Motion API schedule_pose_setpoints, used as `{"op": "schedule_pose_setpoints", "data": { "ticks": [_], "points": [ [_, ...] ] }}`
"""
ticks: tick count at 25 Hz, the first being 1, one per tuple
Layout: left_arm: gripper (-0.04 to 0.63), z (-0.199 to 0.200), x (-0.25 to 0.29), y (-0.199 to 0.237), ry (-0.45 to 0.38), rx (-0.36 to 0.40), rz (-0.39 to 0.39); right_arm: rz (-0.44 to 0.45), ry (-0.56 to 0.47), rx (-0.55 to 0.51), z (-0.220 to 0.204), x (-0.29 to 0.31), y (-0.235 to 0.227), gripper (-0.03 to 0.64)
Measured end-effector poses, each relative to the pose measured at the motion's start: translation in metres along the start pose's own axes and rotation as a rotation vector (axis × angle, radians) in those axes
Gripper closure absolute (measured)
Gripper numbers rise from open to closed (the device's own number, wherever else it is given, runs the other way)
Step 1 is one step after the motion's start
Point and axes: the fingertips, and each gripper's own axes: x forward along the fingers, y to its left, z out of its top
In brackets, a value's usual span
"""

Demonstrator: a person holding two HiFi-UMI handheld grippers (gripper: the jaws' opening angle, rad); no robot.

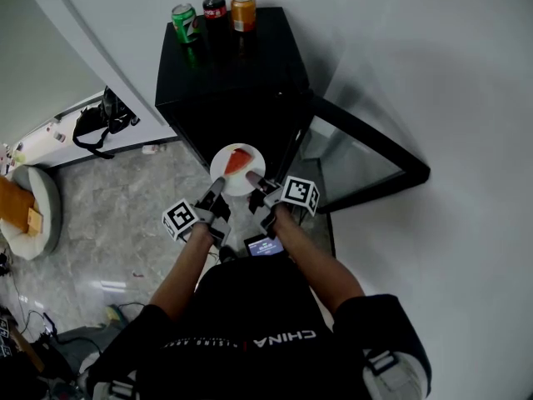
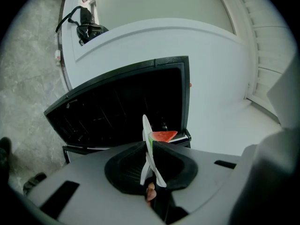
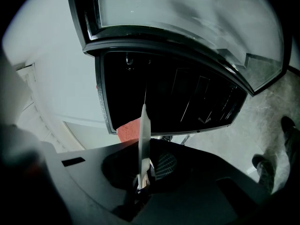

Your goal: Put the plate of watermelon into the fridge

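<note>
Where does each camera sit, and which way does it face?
Head view: on the person's head, looking steeply down at the fridge; forearms, left gripper, right gripper show.
Left gripper view: on that gripper, facing the open fridge; jaws clamp the plate.
Right gripper view: on that gripper, facing likewise; jaws clamp the plate.
All share plate, watermelon, fridge.

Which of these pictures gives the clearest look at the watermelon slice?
The head view: the watermelon slice lies in full sight on the plate, seen from above. Both gripper views see the plate edge-on, so only a red corner peeks out beside it.
</note>
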Motion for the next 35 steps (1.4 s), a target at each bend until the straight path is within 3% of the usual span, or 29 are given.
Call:
{"op": "schedule_pose_setpoints", "data": {
  "ticks": [7, 12, 19, 26, 35],
  "points": [
    [0.548, -0.002, 0.005, 0.013, 0.0, -0.021, 0.046, -0.024, 0.006, 0.013, 0.005, 0.002, -0.014, 0.586],
    [0.549, -0.004, 0.01, 0.025, 0.015, -0.039, 0.033, -0.019, -0.004, 0.022, 0.005, 0.006, -0.025, 0.586],
    [0.549, 0.015, 0.057, 0.092, 0.025, -0.041, 0.06, -0.016, -0.026, 0.026, 0.049, 0.049, -0.084, 0.586],
    [0.551, 0.041, 0.092, 0.136, -0.043, -0.041, 0.066, -0.014, -0.052, 0.036, 0.08, 0.09, -0.117, 0.586],
    [0.549, 0.072, 0.124, 0.147, -0.092, -0.003, 0.035, 0.008, -0.145, 0.064, 0.108, 0.125, -0.123, 0.584]
  ]
}}
